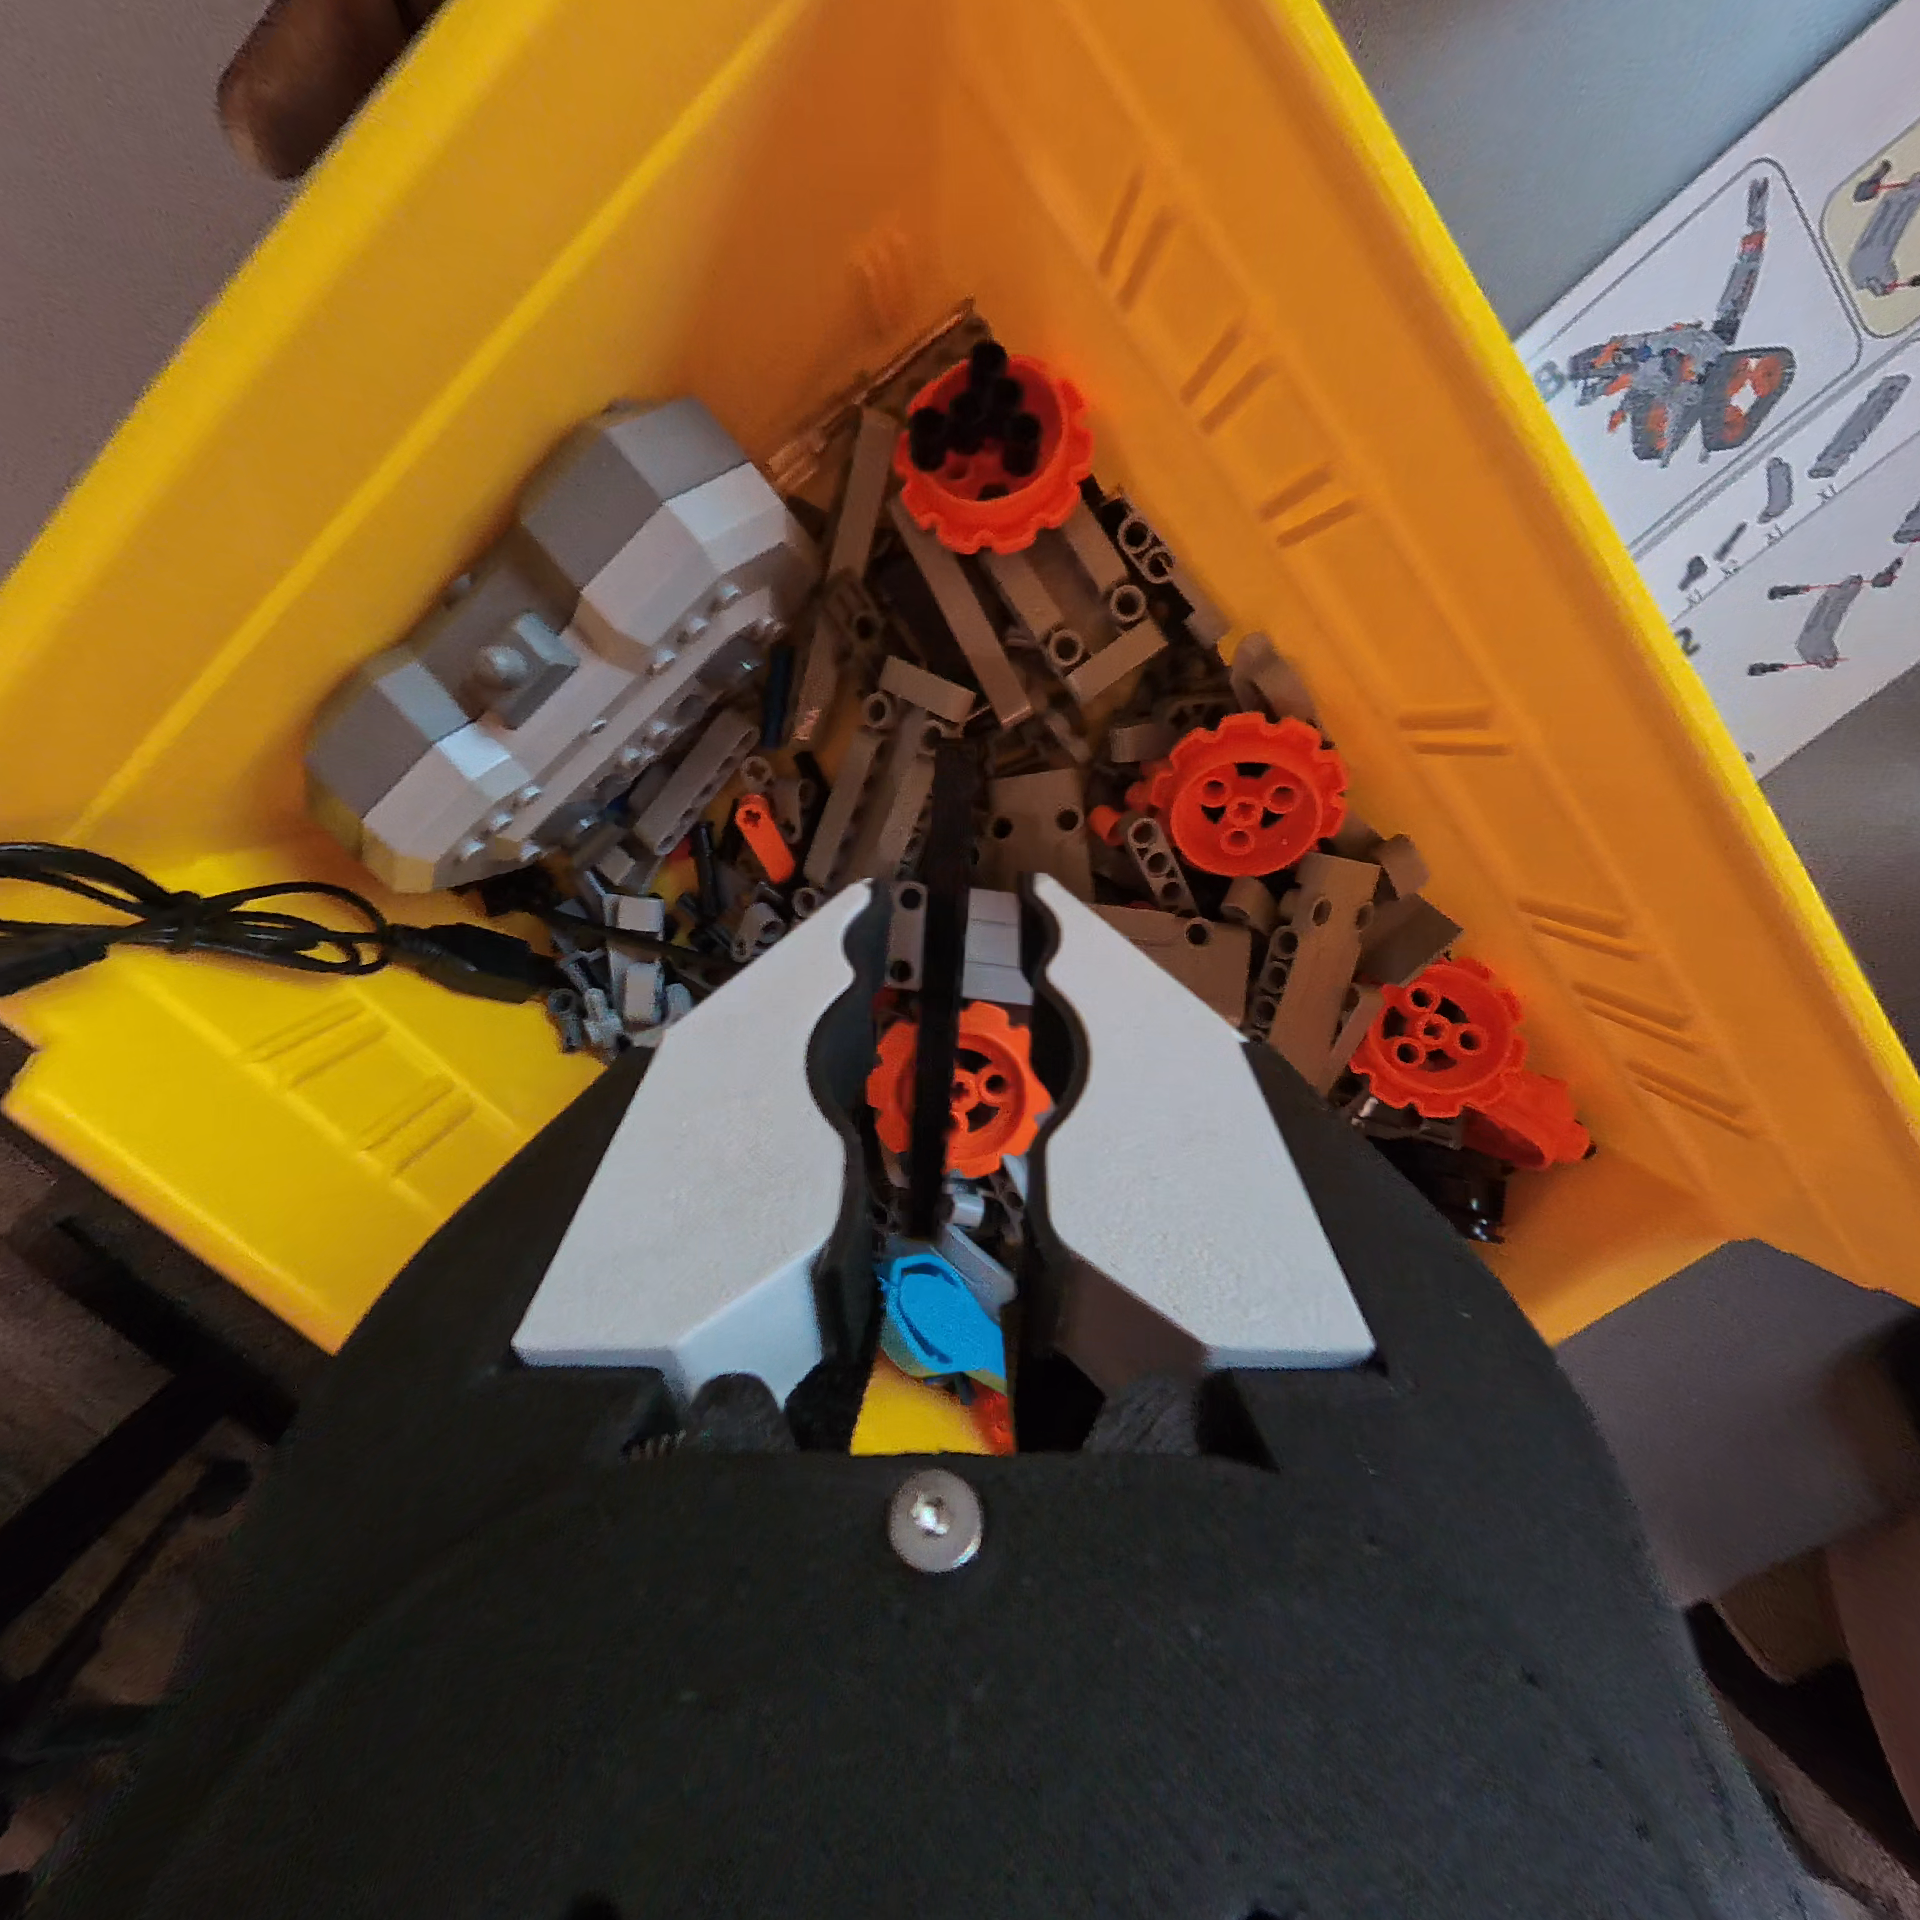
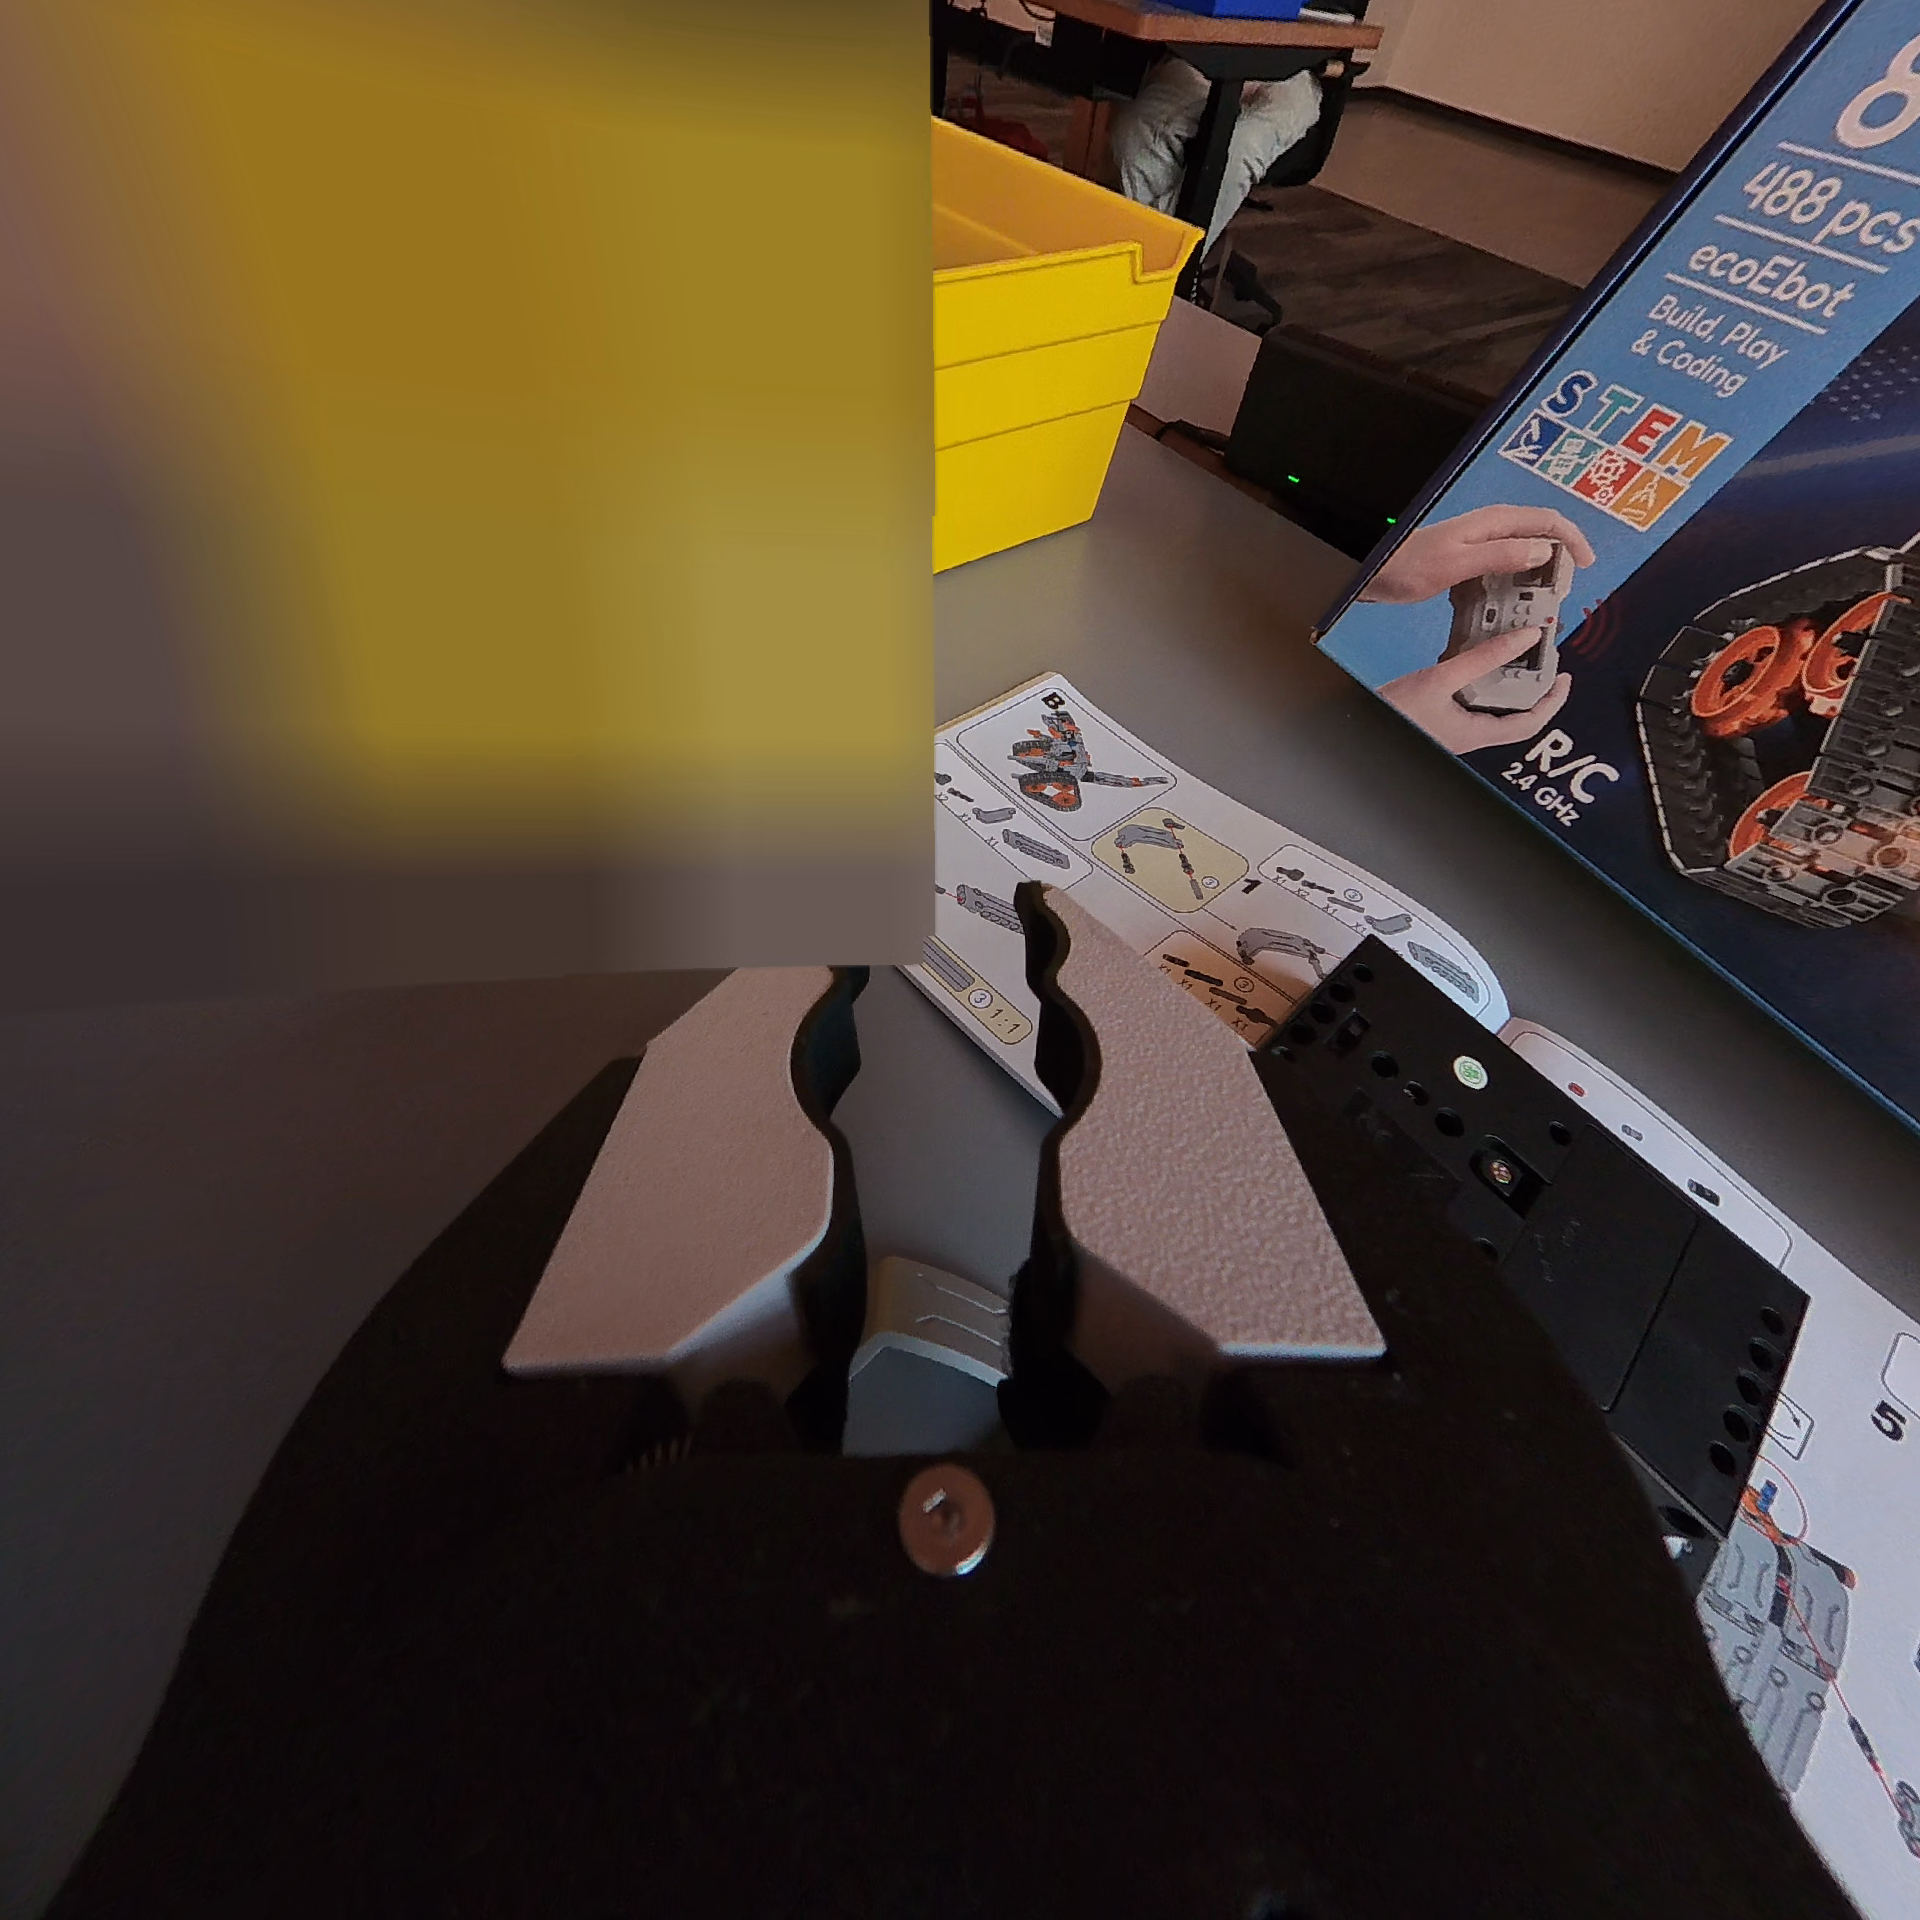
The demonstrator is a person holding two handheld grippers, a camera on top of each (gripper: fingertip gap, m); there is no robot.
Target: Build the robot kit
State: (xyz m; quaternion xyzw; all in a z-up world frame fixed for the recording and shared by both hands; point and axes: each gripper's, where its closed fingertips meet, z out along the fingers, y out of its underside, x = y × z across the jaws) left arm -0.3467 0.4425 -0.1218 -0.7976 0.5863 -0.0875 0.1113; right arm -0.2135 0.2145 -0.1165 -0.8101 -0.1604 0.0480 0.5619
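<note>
The left gripper [image 1: 951,904] hung over a yellow bin [image 1: 1382,582] of building pieces, its jaws a little apart with a thin black strip [image 1: 940,935] running up between them; whether the pads truly pinched it was hard to tell through the blur. Below the fingers lay a blue piece [image 1: 935,1325] and an orange wheel [image 1: 961,1086]. Past the tips, grey beams [image 1: 1039,613] were heaped with three more orange wheels, one at right [image 1: 1439,1034], one higher [image 1: 1242,795] and the farthest [image 1: 987,452] stuffed with black pins. A grey block unit [image 1: 561,644] leaned on the bin's left wall, and a black cable [image 1: 208,925] trailed over the left rim. A manual [image 1: 1766,416] lay outside the bin at right.

The right gripper [image 2: 940,940] hovered over a grey table [image 2: 1195,623], jaws released with nothing between the tips; a grey part [image 2: 935,1340] showed deep in the gap near its base. Just beside its right finger sat a black box [image 2: 1538,1205] on the open manual [image 2: 1195,862]. Farther off stood a blue carton [image 2: 1662,520] at right and the yellow bin [image 2: 1039,364] behind.
</note>
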